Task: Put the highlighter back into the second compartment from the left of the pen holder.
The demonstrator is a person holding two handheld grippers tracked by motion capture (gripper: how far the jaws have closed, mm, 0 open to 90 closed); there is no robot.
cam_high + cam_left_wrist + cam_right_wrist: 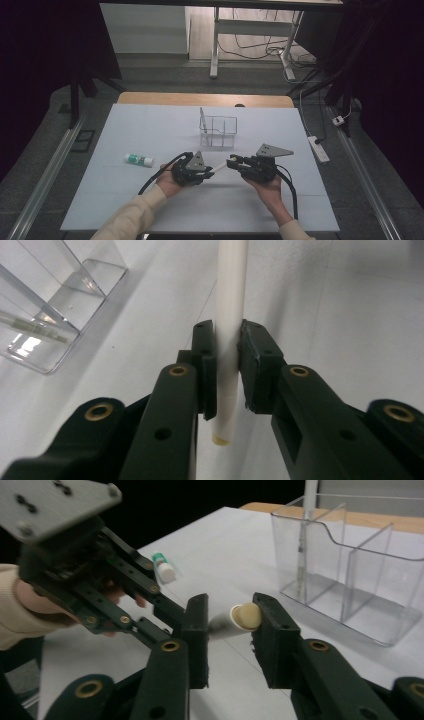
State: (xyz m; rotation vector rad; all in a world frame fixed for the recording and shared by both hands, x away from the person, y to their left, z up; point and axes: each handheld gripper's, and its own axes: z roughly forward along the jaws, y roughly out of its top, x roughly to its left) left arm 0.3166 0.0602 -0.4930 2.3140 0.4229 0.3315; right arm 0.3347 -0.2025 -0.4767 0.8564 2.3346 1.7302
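A white pen hangs level above the white table between my two grippers. My left gripper is shut on its barrel; in the left gripper view the pads press both sides of the pen, whose near end pokes out below them. My right gripper faces it from the right. In the right gripper view the pen's beige-tipped end sits between my right gripper's jaws, against one pad, with a gap to the other. The left gripper holds the far part.
A clear plastic organizer with compartments stands behind the grippers, and a thin stick stands upright in its left compartment. A green-and-white glue stick lies to the left on the white mat.
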